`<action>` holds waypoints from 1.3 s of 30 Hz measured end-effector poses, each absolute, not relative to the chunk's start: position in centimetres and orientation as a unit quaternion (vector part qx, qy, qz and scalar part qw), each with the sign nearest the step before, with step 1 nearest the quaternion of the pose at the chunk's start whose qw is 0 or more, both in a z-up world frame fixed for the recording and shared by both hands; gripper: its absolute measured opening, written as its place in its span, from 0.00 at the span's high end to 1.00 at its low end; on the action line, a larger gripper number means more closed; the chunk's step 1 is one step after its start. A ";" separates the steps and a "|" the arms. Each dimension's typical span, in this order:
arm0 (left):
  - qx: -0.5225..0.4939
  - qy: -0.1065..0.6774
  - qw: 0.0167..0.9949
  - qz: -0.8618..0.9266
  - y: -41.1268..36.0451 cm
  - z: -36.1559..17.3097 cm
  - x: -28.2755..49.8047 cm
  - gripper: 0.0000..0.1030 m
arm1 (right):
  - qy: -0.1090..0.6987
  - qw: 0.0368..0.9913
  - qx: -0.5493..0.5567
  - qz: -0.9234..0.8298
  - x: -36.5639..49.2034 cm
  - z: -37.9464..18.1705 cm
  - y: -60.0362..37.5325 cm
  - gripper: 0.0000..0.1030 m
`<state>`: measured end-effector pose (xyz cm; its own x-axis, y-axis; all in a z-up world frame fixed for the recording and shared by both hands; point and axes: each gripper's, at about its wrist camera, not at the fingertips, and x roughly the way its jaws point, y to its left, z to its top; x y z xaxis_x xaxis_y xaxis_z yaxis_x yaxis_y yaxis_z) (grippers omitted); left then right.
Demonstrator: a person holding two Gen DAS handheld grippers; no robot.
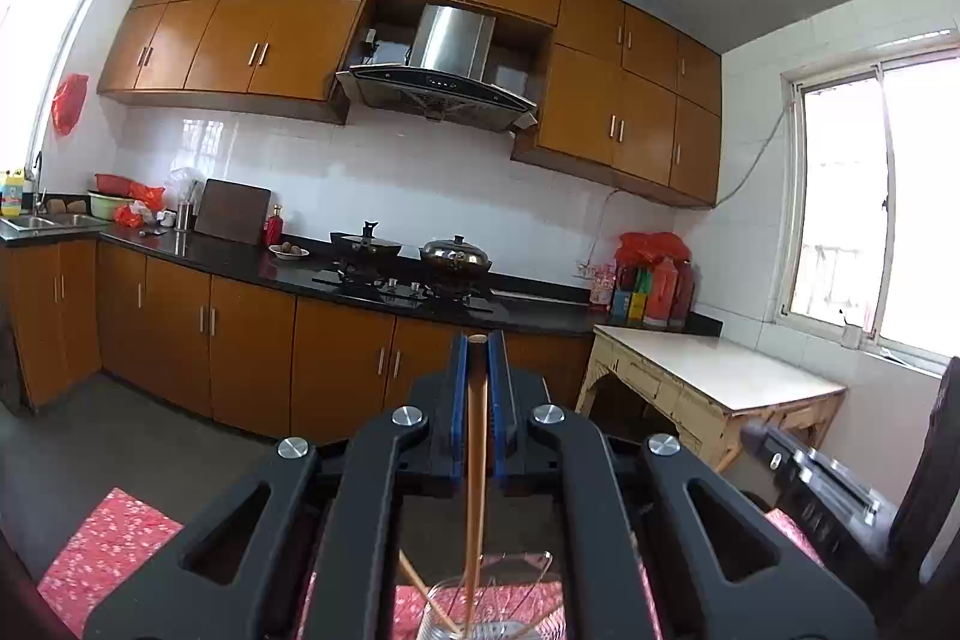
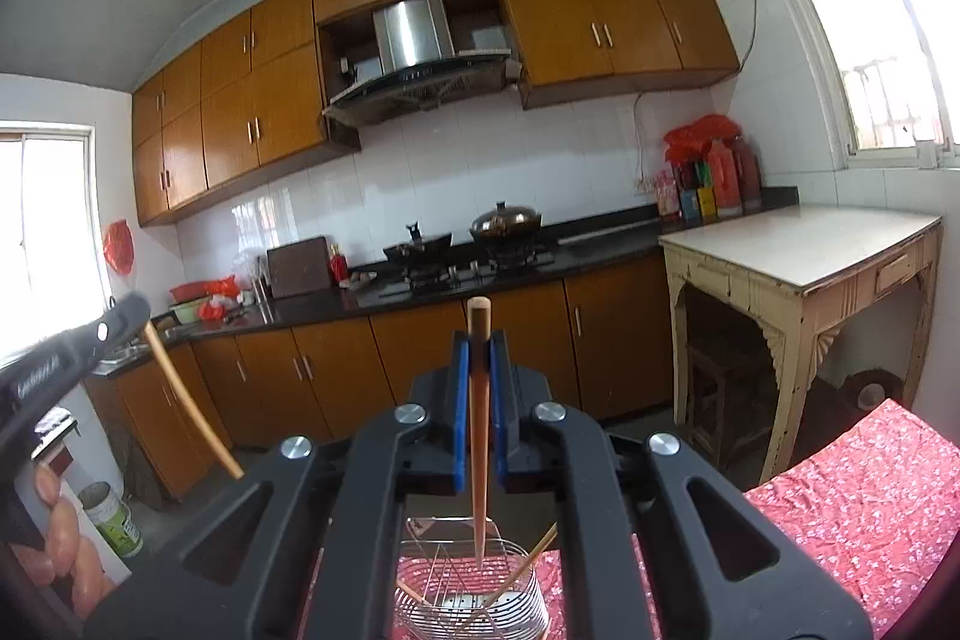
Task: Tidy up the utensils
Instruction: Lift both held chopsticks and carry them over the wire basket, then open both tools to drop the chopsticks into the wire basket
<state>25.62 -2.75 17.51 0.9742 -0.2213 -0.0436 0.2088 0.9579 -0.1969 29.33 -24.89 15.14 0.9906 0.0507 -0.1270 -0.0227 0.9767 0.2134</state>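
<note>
- While each gripper pinches one wooden chopstick, both point level across a kitchen, well above the red cloth (image 2: 852, 508) on the surface below.
- Left gripper (image 1: 478, 340) is clamped on a chopstick (image 1: 476, 460) near its blunt top end; the stick hangs between the blue pads, its lower end reaching toward a glass (image 1: 474, 616) at the bottom of the left wrist view, where another stick already leans.
- Right gripper (image 2: 479, 340) is likewise closed on its chopstick (image 2: 479, 430), blunt end poking just above the pads, tapered tip hanging over the wire basket (image 2: 474, 598), which holds two or three leaning sticks.
- Gripping near the top lets each stick dangle upright, probably so the tip can be steered into a narrow mouth.
- Whether either tip is inside a rim cannot be told; the right tip looks close to the basket's near edge.
- Beside the basket the cloth lies bare to the right, giving room; to its left the other gripper and its slanting stick crowd in, so the two sticks could cross.
</note>
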 end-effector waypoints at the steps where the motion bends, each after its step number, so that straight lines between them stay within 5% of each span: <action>1: -0.097 0.034 0.989 -0.108 -2.9 17.3 26.0 0.94 | 0.072 0.992 0.105 0.021 29.8 14.7 -24.8 0.93; 28: -0.086 0.104 0.987 -0.082 -4.3 12.2 31.5 0.93 | 0.175 0.977 0.109 0.045 36.6 9.1 -23.8 0.90; 30: -0.090 0.106 0.987 -0.077 -4.1 12.1 31.5 0.91 | 0.168 0.981 0.094 0.028 36.3 8.9 -23.7 0.70; 33: -0.090 0.105 0.989 -0.060 -3.3 12.2 31.2 0.68 | 0.157 0.984 0.085 0.017 35.5 8.8 -24.1 0.69; 39: -0.081 0.104 0.990 -0.044 -2.2 12.4 30.2 0.64 | 0.147 0.985 0.087 0.002 34.0 9.1 -25.0 0.69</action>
<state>30.20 -2.21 12.41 0.9746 -0.1035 -0.1986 0.0698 0.9830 -0.1697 33.99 -25.01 9.10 0.9568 0.0298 -0.2893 0.0211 0.9850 0.1713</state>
